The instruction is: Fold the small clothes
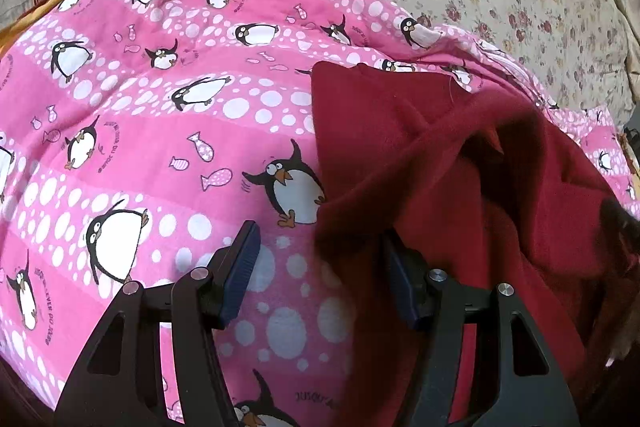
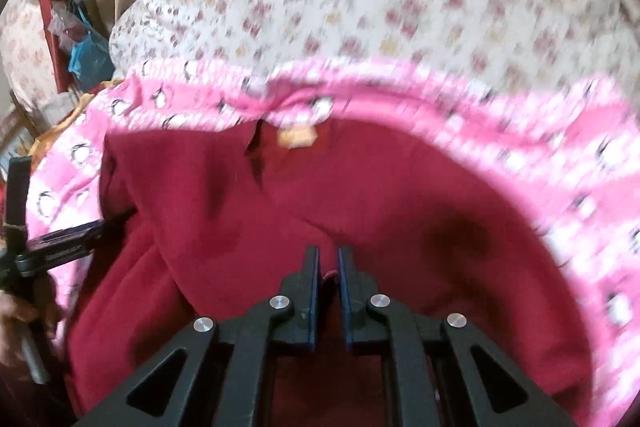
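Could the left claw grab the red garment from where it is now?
Probably yes. The left claw is open, and the edge of the red garment lies right by its fingertips on the pink penguin blanket, with nothing between them.

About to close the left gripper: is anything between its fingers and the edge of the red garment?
Nothing visible. The left gripper is open, and the red garment already drapes its right finger; only the pink penguin blanket lies below. The right gripper pinches red cloth.
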